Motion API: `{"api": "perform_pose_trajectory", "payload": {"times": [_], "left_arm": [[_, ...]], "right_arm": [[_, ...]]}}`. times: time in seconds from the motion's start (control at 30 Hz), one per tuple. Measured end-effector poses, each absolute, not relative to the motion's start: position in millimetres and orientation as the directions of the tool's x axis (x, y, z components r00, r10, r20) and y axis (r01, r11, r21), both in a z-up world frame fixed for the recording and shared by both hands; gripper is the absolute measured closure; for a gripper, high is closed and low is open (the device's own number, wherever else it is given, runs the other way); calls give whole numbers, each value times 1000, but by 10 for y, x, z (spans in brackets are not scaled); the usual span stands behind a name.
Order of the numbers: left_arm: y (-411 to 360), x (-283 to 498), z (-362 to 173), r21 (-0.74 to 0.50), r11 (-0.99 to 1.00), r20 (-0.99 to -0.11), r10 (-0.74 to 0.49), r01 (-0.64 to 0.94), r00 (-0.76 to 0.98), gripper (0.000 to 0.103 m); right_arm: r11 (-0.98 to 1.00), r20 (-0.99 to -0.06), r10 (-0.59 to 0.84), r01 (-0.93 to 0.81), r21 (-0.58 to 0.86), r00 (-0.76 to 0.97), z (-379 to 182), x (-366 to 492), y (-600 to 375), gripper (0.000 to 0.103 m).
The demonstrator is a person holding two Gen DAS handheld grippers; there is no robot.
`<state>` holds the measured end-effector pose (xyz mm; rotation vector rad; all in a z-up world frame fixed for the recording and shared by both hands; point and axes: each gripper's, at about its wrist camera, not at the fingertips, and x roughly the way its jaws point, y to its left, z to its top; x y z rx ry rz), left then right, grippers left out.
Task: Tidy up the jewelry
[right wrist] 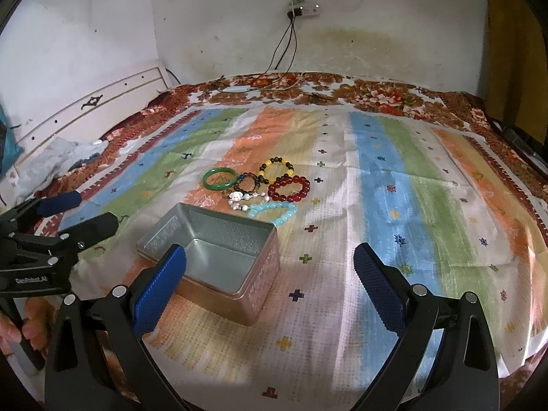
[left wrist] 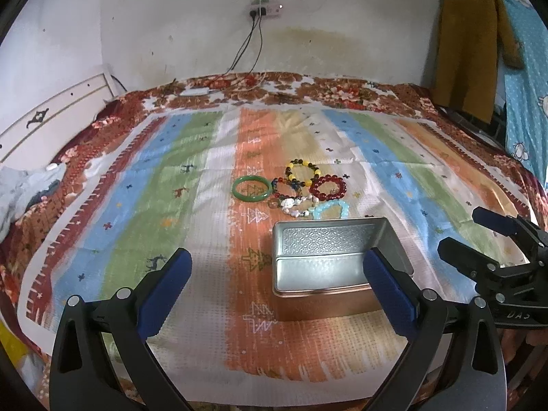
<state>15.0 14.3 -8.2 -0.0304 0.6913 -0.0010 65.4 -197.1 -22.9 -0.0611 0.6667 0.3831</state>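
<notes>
An open metal tin [left wrist: 397, 239] [right wrist: 263, 229] lies on the striped cloth, its inside bare. Behind it sits a cluster of jewelry: a green bangle [left wrist: 250, 188] [right wrist: 219, 178], a yellow-and-dark bead bracelet [left wrist: 302, 172] [right wrist: 276, 167], a red bead bracelet [left wrist: 327, 188] [right wrist: 288, 188], a pale blue bead bracelet [left wrist: 329, 209] [right wrist: 273, 212], a mixed dark bead bracelet [left wrist: 287, 188] [right wrist: 249, 184] and a white shell string [left wrist: 294, 205] [right wrist: 245, 200]. My left gripper [left wrist: 277, 263] [right wrist: 80, 207] is open, nothing held. My right gripper [right wrist: 270, 263] [left wrist: 460, 227] is open too.
The striped cloth [left wrist: 191, 178] covers a floral bedspread [right wrist: 383, 97]. A white headboard [left wrist: 51, 113] stands at left, with crumpled grey cloth [left wrist: 24, 188] by it. Cables [right wrist: 284, 48] hang from a wall socket. Clothes [left wrist: 476, 41] hang at right. A hand [right wrist: 20, 325] holds the left gripper.
</notes>
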Motion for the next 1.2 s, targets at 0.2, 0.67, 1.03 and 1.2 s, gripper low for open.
{"api": "perform_pose_trajectory", "payload": {"times": [0.2, 0.67, 1.03, 1.2], "left_arm": [[133, 252, -2, -17, 1000, -623, -3, -10, 782, 5], [85, 544, 42, 37, 999, -625, 27, -6, 780, 5], [92, 836, 32, 75, 997, -631, 51, -6, 774, 5], [112, 950, 27, 88, 996, -635, 61, -7, 770, 5]], "right_arm": [[922, -617, 347, -376, 89, 706, -212, 765, -1973, 4], [925, -628, 344, -366, 100, 698, -198, 1033, -1974, 4], [929, -645, 338, -353, 112, 685, -213, 1275, -1986, 4], [934, -651, 329, -339, 115, 684, -225, 1411, -2013, 4]]}}
